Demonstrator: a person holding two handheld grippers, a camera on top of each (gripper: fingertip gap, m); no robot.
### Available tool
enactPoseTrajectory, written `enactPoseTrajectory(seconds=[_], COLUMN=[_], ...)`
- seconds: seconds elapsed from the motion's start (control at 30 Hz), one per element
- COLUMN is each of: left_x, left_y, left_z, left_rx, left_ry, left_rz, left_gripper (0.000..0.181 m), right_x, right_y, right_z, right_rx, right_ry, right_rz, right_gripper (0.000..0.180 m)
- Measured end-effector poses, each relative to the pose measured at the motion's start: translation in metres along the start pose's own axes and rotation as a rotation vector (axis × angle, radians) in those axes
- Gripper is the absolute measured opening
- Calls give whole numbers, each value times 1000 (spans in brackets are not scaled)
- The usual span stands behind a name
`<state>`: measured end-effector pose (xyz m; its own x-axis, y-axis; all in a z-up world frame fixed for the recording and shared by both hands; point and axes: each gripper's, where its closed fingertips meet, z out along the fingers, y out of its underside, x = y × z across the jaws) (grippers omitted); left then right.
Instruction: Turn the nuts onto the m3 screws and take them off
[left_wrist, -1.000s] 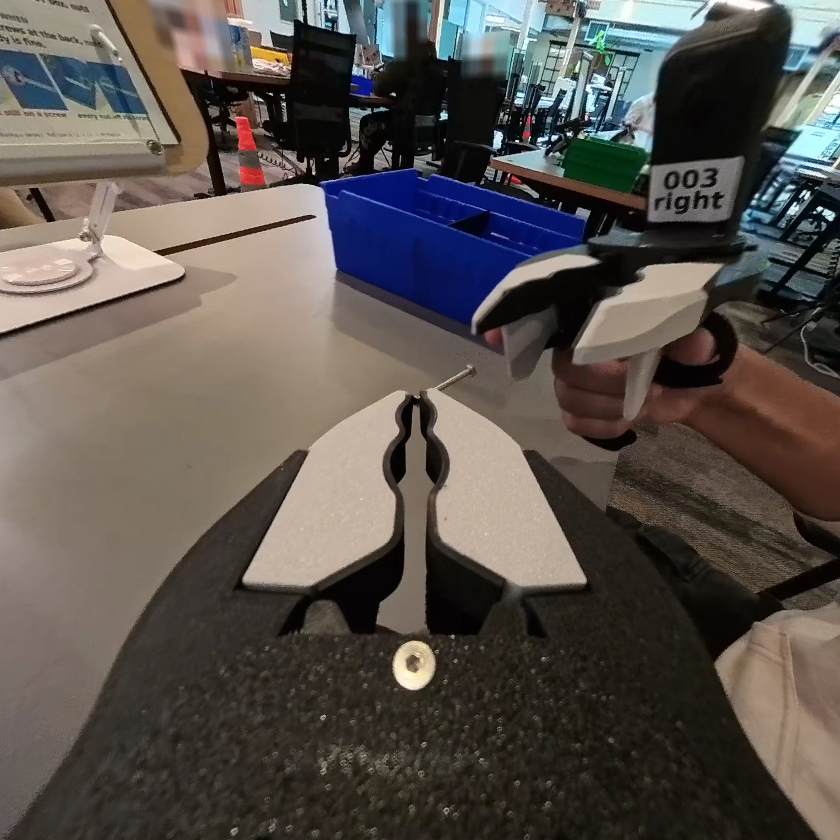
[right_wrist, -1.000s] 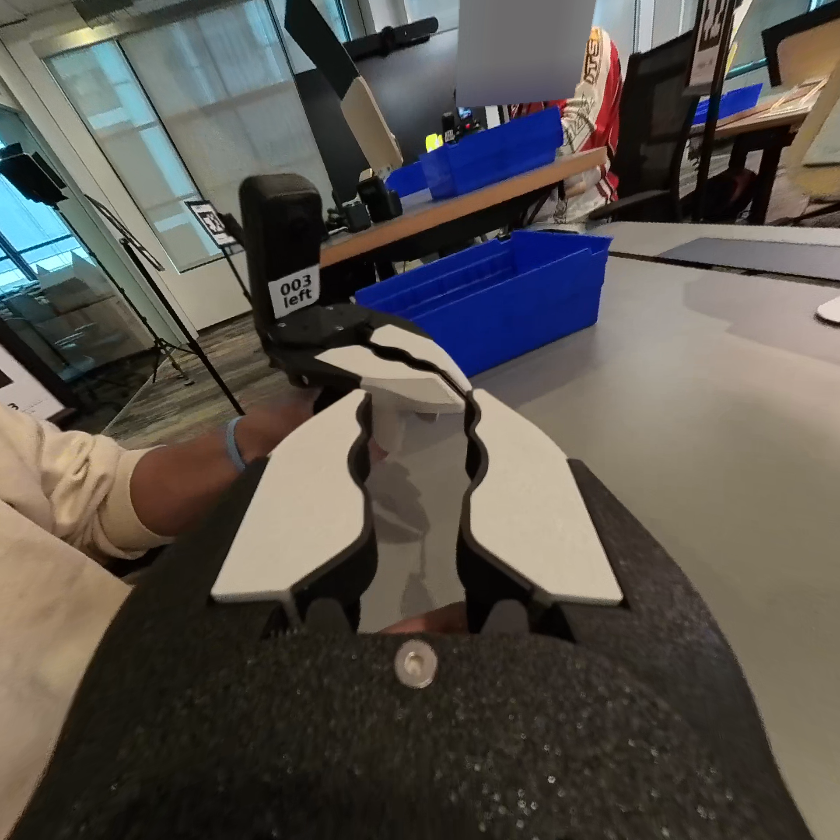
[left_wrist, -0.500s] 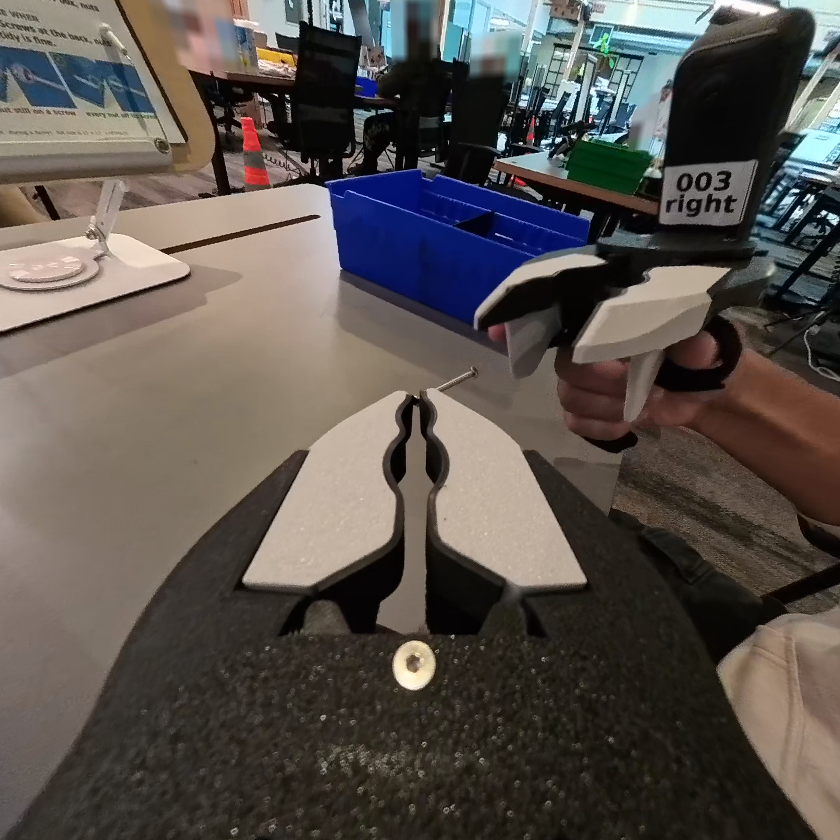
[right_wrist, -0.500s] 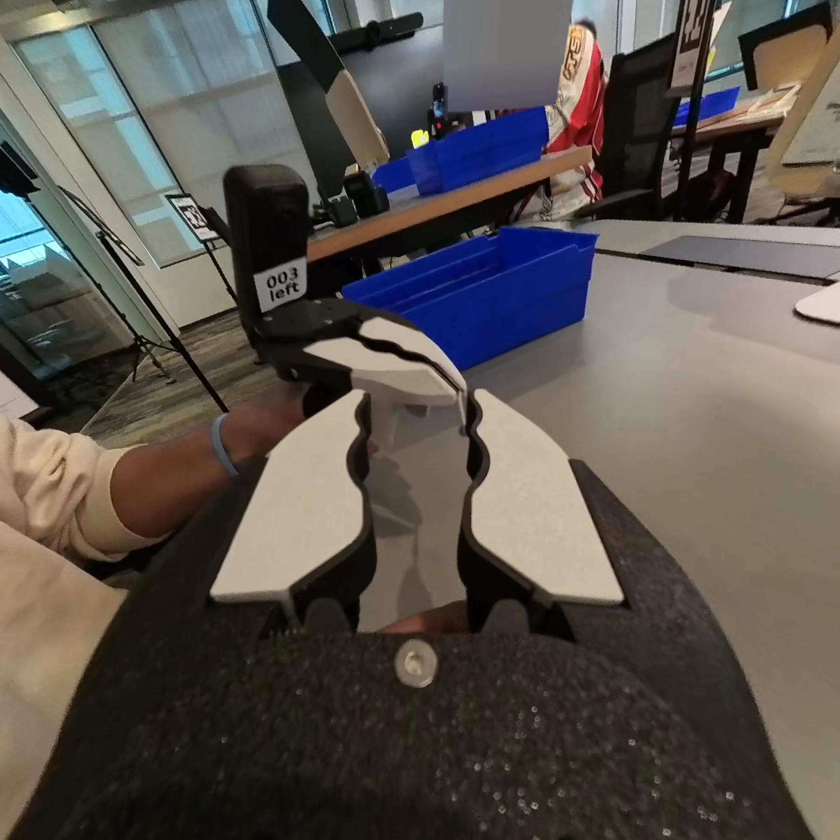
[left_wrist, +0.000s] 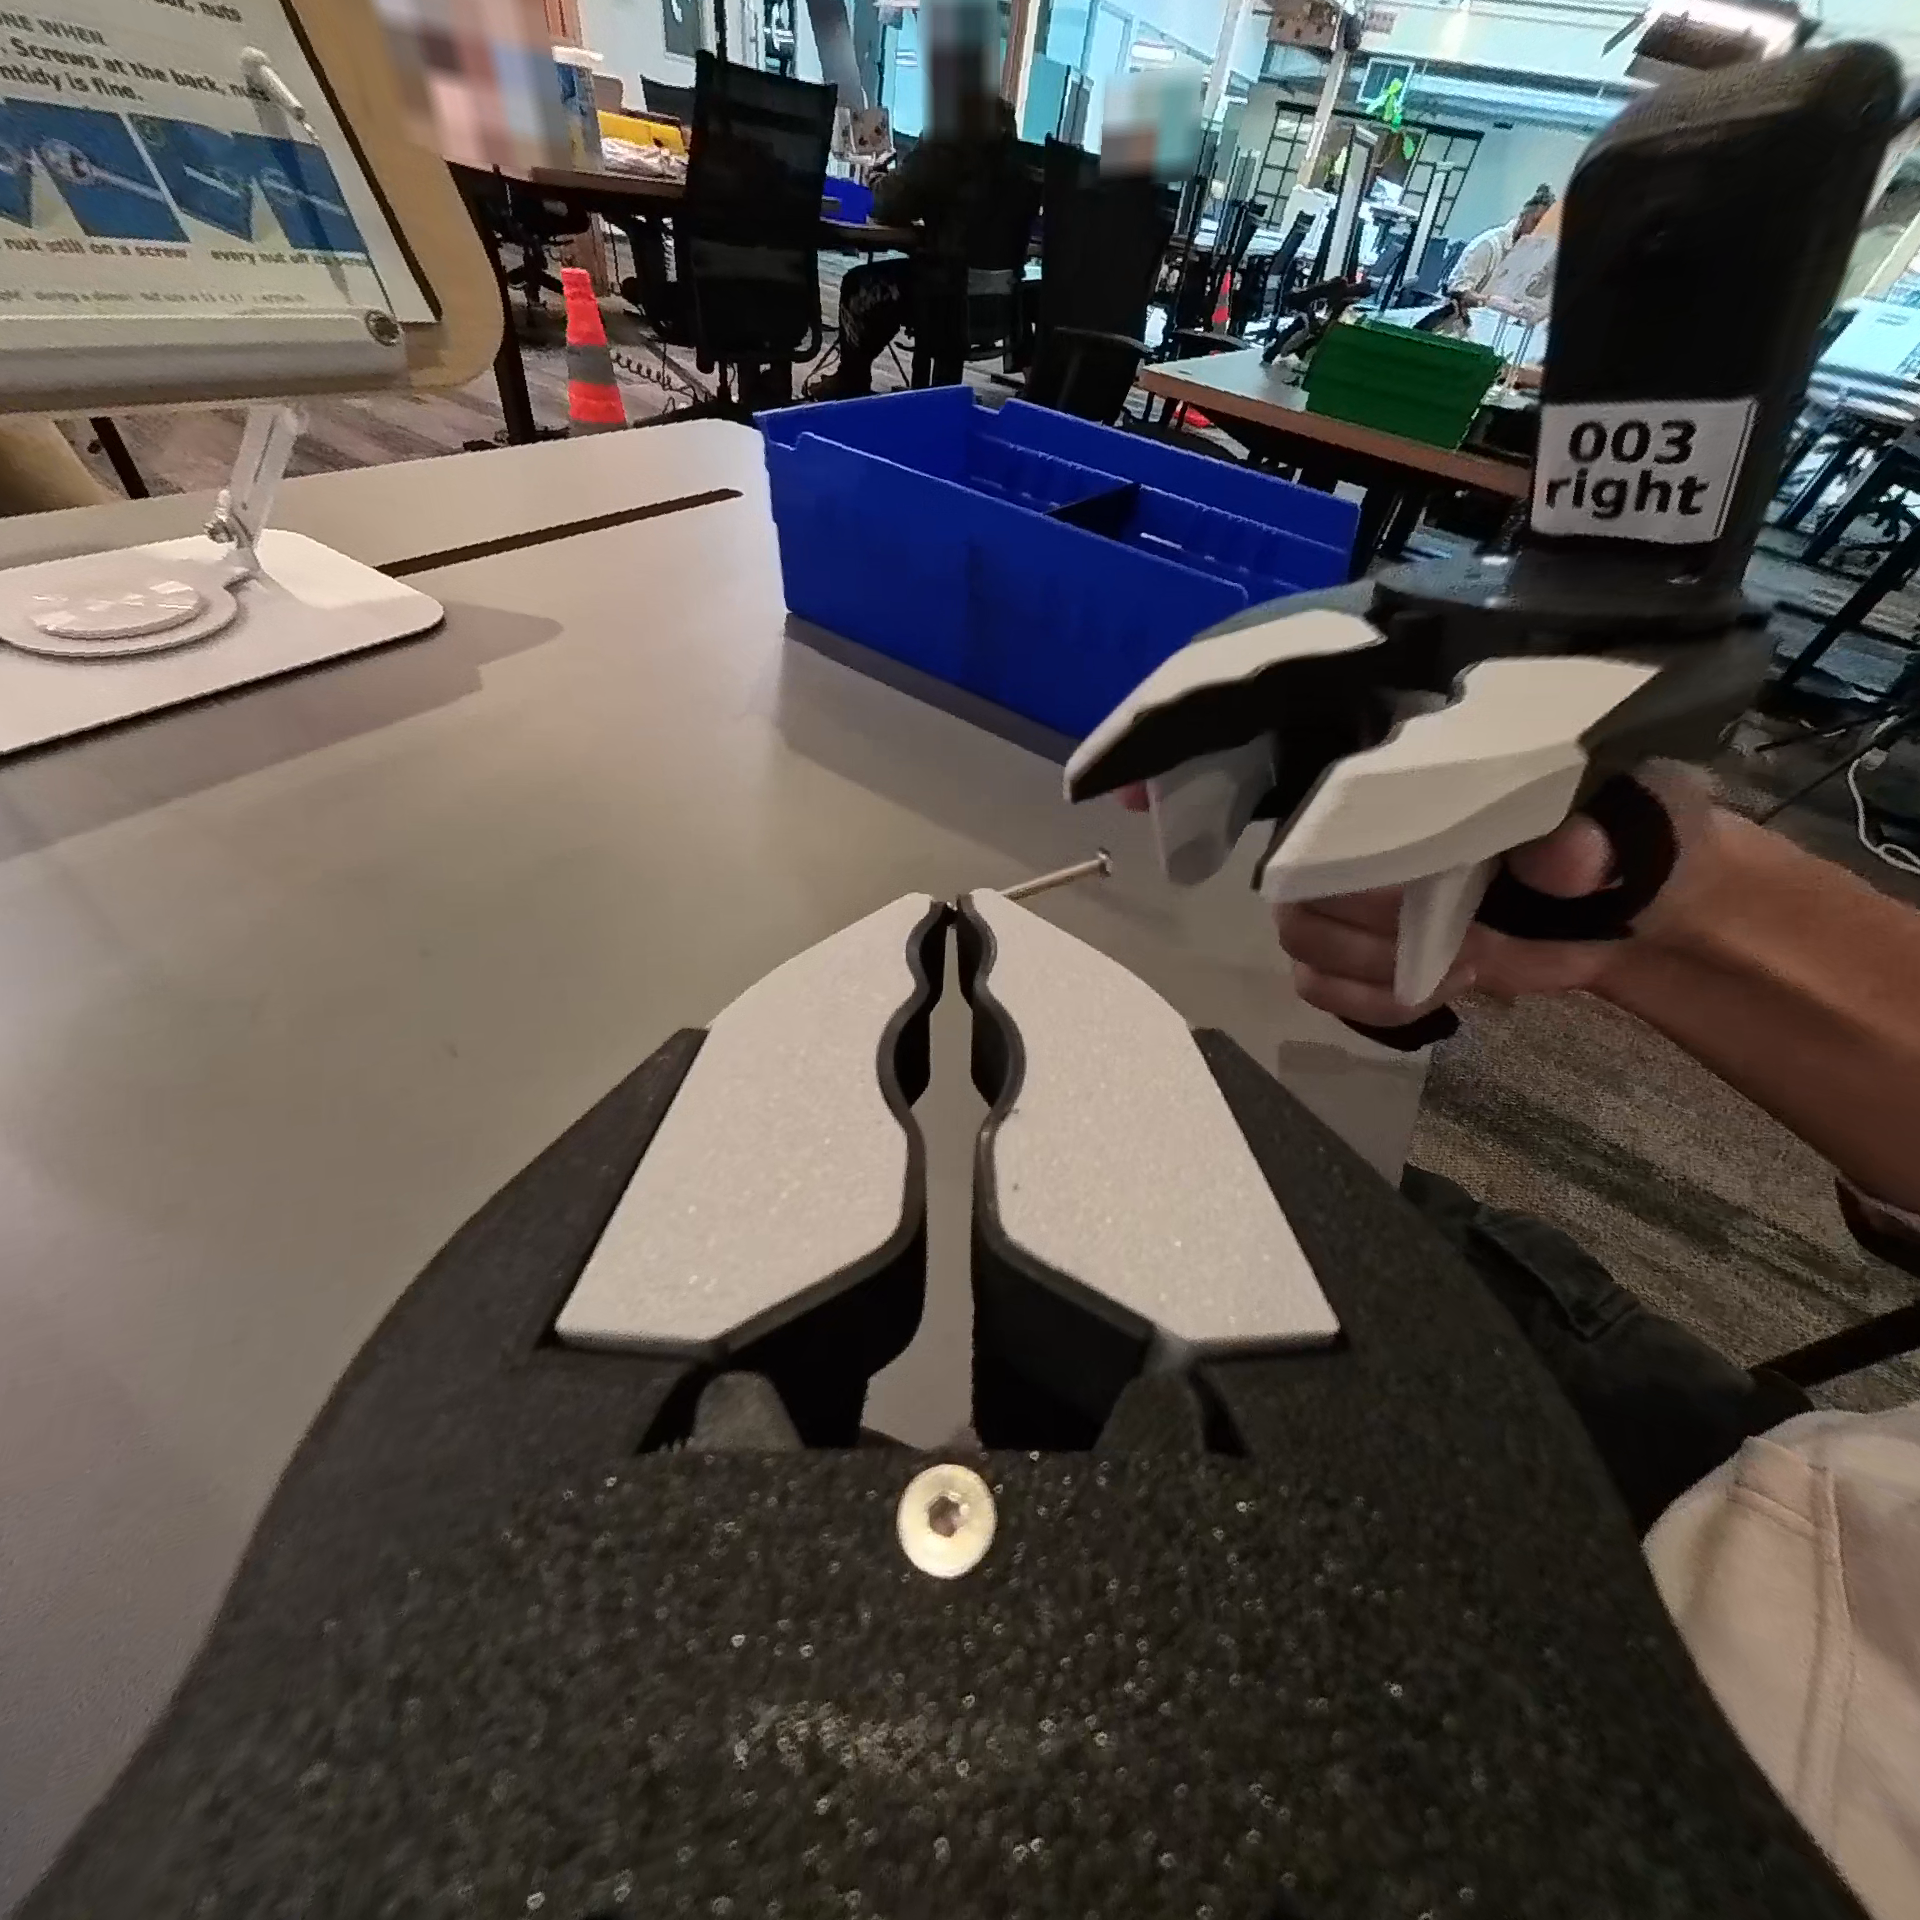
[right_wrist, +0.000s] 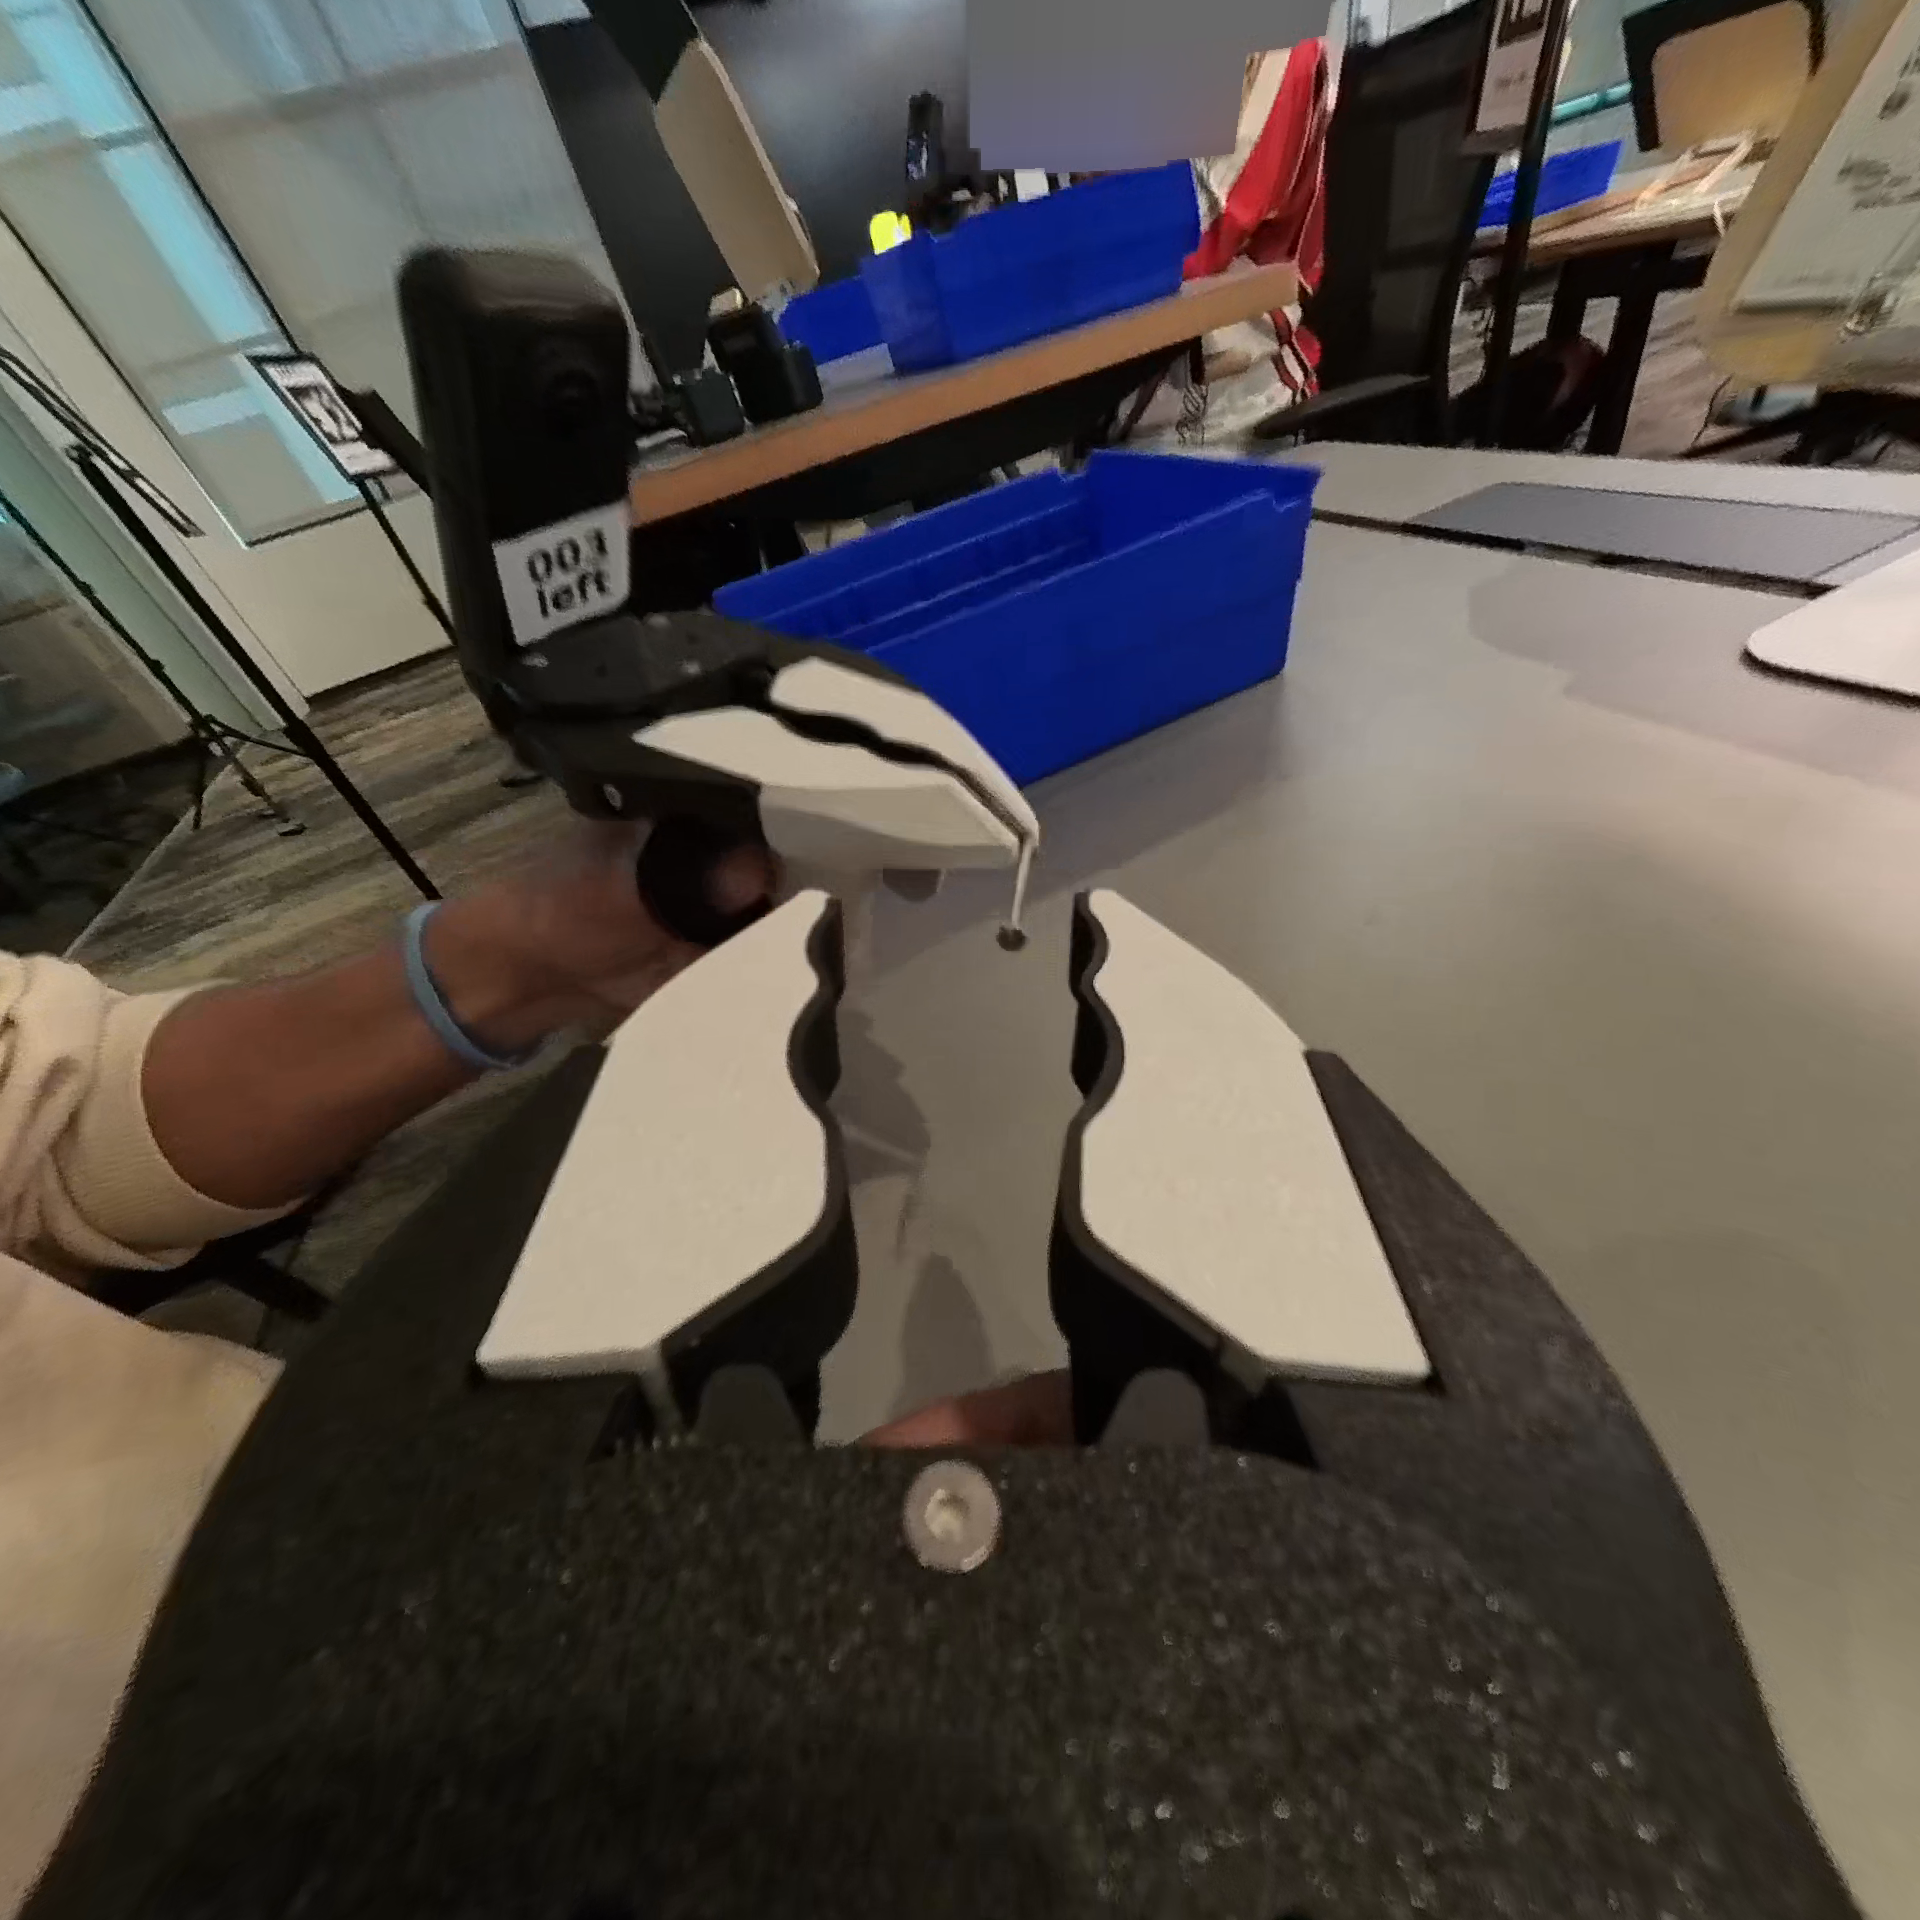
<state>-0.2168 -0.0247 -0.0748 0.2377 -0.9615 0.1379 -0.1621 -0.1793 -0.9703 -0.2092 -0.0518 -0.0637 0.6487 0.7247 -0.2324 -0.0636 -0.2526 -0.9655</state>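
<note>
Left gripper (left_wrist: 954, 914): I have it closed down tight on the tip of a screw (left_wrist: 1055, 881), nipped at the very ends of the fingers.
Screw: it sticks out from my left gripper's tip toward the right gripper, head outward, held in the air above the bench (left_wrist: 416, 935). In the right wrist view the screw (right_wrist: 1021, 894) hangs down from the left gripper (right_wrist: 1023, 831), its head just ahead of the gap between my right fingers.
Nut: I cannot make one out on the screw; it is too small to tell.
Right gripper (right_wrist: 956, 920): I have it spread to a middling gap, with nothing between the fingers. In the left wrist view the right gripper (left_wrist: 1174, 800) sits just beside the screw head, not touching it.
Hands: a hand (left_wrist: 1455, 935) grips the right gripper's handle; a hand (right_wrist: 582, 935) with a blue wristband holds the left one.
Blue bin (left_wrist: 997, 582): it stands on the bench beyond both grippers, well apart from the screw, divided into compartments.
Stand (left_wrist: 208, 613): a white base with a sign on it sits at the far left of the bench.
</note>
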Motion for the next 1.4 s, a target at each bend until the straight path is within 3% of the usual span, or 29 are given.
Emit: enactPoseTrajectory(seconds=[0.13, 0.33, 0.53, 0.67, 0.73, 1.1, 1.17, 1.4], left_x=[-1, -14, -8, -3, -3, 8, 10, 34], left_y=[0, 8, 8, 4, 3, 2, -1, -21], left_z=[0, 4, 7, 6, 6, 0, -5, -30], left_rx=[-1, -22, -17, -10, -10, -1, 6, 108], left_ry=[-10, -84, -76, -63, -61, 54, 104, 426], left_rz=[9, -3, 13, 15, 18, 10, -31, -201], left_gripper=[1, 1, 1, 1, 1, 4, 22, 34], right_x=[3, 16, 26, 26, 20, 13, 12, -14], right_y=[27, 26, 21, 19, 16, 11, 7, -4], right_z=[9, 12, 9, 10, 10, 2, -2, -12], right_rx=[-85, -88, -50, -53, -32, 10, 42, 99], right_ry=[29, 136, 218, 213, 173, 82, 37, -261], right_rz=[18, 19, -21, -33, -31, 1, 35, 152], right_gripper=[42, 39, 30, 14, 5, 5, 5, 5])
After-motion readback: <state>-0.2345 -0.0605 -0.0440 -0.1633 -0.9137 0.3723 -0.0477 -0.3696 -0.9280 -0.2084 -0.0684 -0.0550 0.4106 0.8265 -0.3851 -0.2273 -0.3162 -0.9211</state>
